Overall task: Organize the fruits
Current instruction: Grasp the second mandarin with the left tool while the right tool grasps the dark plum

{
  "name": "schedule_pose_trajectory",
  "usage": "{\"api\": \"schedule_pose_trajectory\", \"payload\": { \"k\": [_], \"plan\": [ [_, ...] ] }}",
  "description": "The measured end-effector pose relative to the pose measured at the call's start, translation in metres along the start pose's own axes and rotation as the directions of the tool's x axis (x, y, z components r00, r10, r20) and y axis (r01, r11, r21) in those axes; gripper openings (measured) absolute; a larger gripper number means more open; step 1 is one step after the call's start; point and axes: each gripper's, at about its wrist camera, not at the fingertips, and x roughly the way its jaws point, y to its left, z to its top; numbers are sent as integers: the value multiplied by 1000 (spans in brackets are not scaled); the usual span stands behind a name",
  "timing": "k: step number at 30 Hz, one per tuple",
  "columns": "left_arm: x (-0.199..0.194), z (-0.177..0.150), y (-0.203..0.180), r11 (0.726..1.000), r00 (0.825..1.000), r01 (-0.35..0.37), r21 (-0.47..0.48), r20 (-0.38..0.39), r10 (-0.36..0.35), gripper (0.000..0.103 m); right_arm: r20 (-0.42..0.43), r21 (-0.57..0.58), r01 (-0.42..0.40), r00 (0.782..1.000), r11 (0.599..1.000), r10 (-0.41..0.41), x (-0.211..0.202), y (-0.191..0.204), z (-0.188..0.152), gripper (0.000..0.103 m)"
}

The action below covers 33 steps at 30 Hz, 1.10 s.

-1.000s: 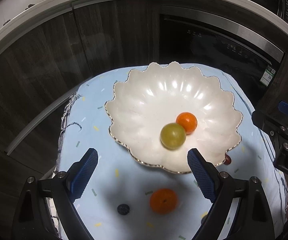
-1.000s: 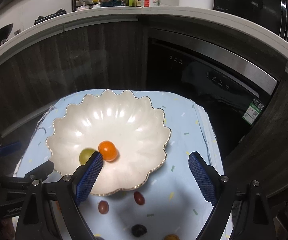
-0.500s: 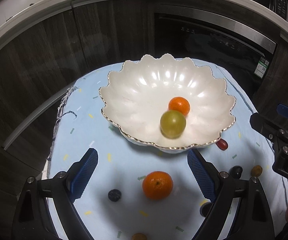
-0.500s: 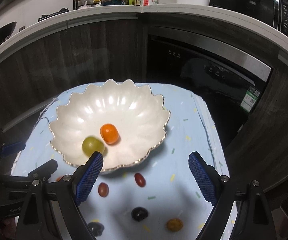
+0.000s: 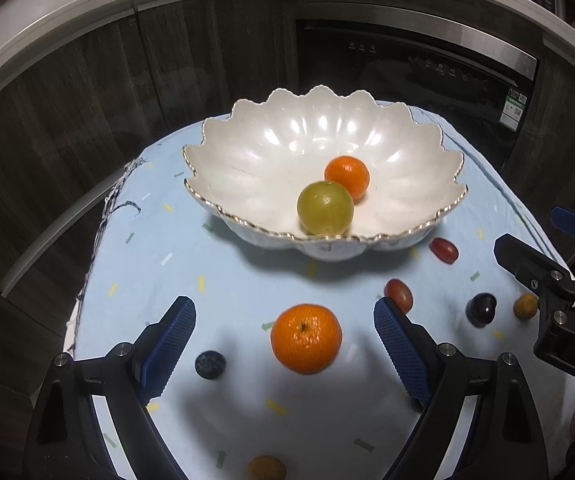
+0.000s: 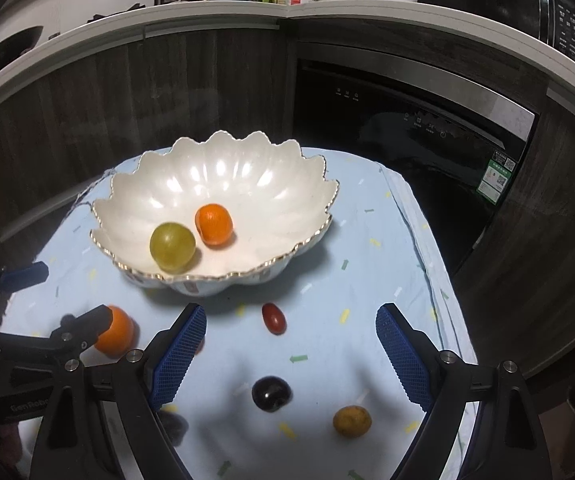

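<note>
We hold the left gripper above the desk, its fingers wide apart and empty, with a mandarin lying on the blue cloth between them and a blueberry just at its 9 o'clock. The scalloped white bowl sits at 12 o'clock, holding a green grape touching a small orange. Our right gripper also has its fingers spread, gripping nothing; beneath it lie a red grape tomato, a dark cherry, and what may be a yellowish kumquat, blurred.
</note>
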Motion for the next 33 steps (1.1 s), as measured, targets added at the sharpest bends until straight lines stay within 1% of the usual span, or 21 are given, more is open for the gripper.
{"api": "schedule_pose_trajectory", "payload": {
  "k": [3,8,9,11,14,15,18,22,26,29,31,32,33],
  "plan": [
    [3,-7,-2,1000,1000,-7,10,11,7,91,8,-12,1,1000,1000,-1,3,1,-8,88],
    [9,-17,-5,1000,1000,-14,10,21,14,91,-9,-17,-9,1000,1000,9,9,1,-19,86],
    [11,-18,-4,1000,1000,-15,7,22,15,91,-12,-18,-12,1000,1000,12,10,1,-22,84],
    [14,-21,-4,1000,1000,-16,4,22,16,91,-27,-19,-18,999,1000,18,14,2,-25,78],
    [18,-24,-4,1000,1000,-10,-1,22,10,91,-52,-25,-31,998,999,30,20,5,-32,72],
    [20,-25,-4,1000,1000,-8,-1,21,8,90,-58,-28,-34,998,999,32,21,6,-34,72],
    [26,-28,-5,1000,1000,-12,-3,14,12,86,-75,-31,-41,996,999,38,26,6,-40,66],
    [32,-30,-6,1000,1000,-8,-9,-5,8,84,-109,-32,-53,993,998,49,34,6,-46,51],
    [34,-30,-7,1000,1000,-11,-3,-9,11,82,-131,-19,-66,989,998,63,39,4,-50,50],
    [37,-30,-7,1000,1000,-3,-4,-20,3,76,-148,-7,-76,986,997,74,42,3,-52,50],
    [38,-30,-7,1000,1000,6,-5,-26,-6,64,-155,0,-82,985,997,81,44,3,-53,48],
    [39,-31,-7,1000,999,8,-4,-33,-8,61,-159,1,-85,984,996,84,45,3,-54,45],
    [41,-30,-7,1000,999,12,-6,-39,-12,60,-164,2,-87,983,996,86,46,3,-54,43]
  ]
}}
